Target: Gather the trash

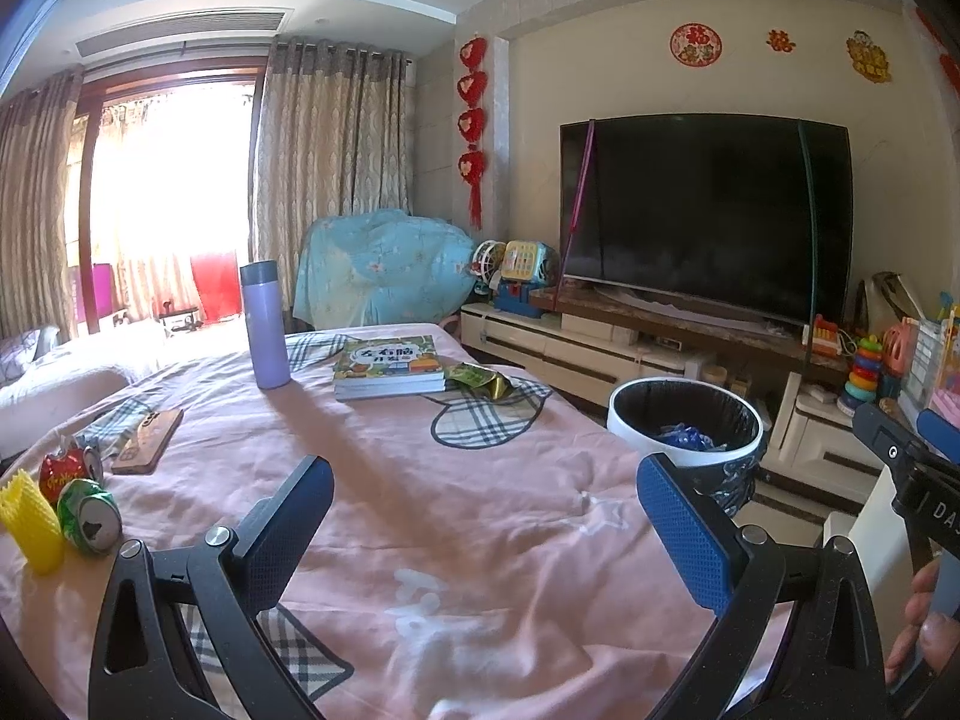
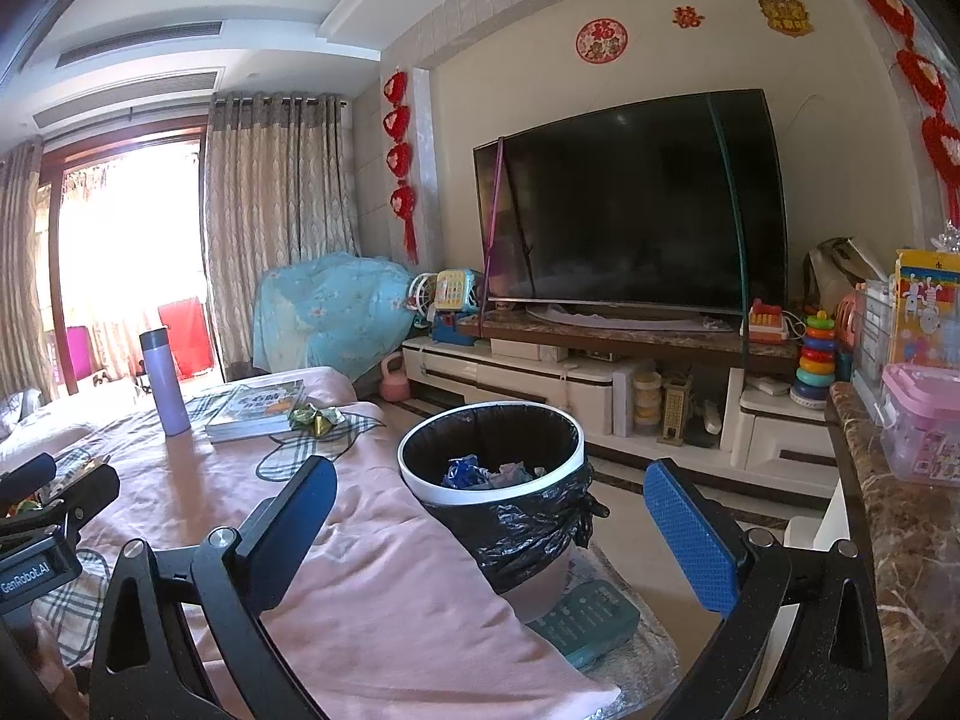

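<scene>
Our left claw (image 1: 485, 540) is wide open and holds nothing. It hangs over the pink cloth (image 1: 420, 480) on the worktop. Our right claw (image 2: 489, 534) is wide open too, and empty. It points at the bin (image 2: 492, 480), which shows between its blue pads.

We will use the bin as our marker. It stands just past the worktop's edge, so we think trash can be dropped in with a short reach. A black bag lines it, and some scraps (image 2: 480, 473) already lie at the bottom.

Far from the bin, at the other side of the worktop, sit a green can (image 1: 90, 516), a red can (image 1: 69, 471) and a yellow net (image 1: 30, 525), all close together. They look like trash. The left claw is nearer to them, so we think it should fetch them.

Nearer the bin, a shiny wrapper (image 1: 480, 381) lies right beside the books (image 1: 390, 366). That looks like trash as well.

A purple bottle (image 1: 264, 324) stands upright past the books, farther from the bin. A brown board (image 1: 147, 441) lies flat near the cans. We think those two stay.
</scene>
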Demonstrator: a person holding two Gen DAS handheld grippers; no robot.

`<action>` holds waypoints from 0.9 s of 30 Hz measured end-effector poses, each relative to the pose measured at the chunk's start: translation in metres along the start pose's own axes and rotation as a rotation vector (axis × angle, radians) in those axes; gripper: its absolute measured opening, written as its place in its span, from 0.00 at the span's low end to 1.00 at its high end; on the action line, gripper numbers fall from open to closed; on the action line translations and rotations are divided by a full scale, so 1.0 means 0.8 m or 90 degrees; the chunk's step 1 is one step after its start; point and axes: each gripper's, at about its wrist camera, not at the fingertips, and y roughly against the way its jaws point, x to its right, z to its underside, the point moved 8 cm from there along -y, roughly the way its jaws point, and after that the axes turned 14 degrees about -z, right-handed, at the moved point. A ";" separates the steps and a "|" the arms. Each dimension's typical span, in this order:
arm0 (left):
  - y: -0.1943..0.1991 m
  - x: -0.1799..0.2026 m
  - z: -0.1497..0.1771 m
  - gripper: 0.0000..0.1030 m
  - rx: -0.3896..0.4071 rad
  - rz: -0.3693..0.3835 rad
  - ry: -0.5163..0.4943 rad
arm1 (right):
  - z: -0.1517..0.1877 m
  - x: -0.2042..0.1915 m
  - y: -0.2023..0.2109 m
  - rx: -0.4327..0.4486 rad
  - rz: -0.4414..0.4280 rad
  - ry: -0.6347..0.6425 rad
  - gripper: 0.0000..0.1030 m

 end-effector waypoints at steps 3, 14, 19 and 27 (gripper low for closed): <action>-0.001 -0.001 0.000 0.99 0.000 -0.001 -0.001 | 0.000 0.000 0.000 0.000 -0.001 -0.001 1.00; -0.002 -0.001 0.000 0.99 -0.002 0.000 0.002 | 0.001 -0.001 -0.001 0.002 -0.002 0.000 1.00; -0.002 -0.002 0.000 0.99 -0.002 0.000 0.001 | 0.002 -0.005 0.000 0.004 -0.004 0.002 1.00; -0.002 -0.004 0.001 0.99 -0.003 0.002 -0.001 | 0.001 -0.005 0.000 0.004 -0.006 0.001 1.00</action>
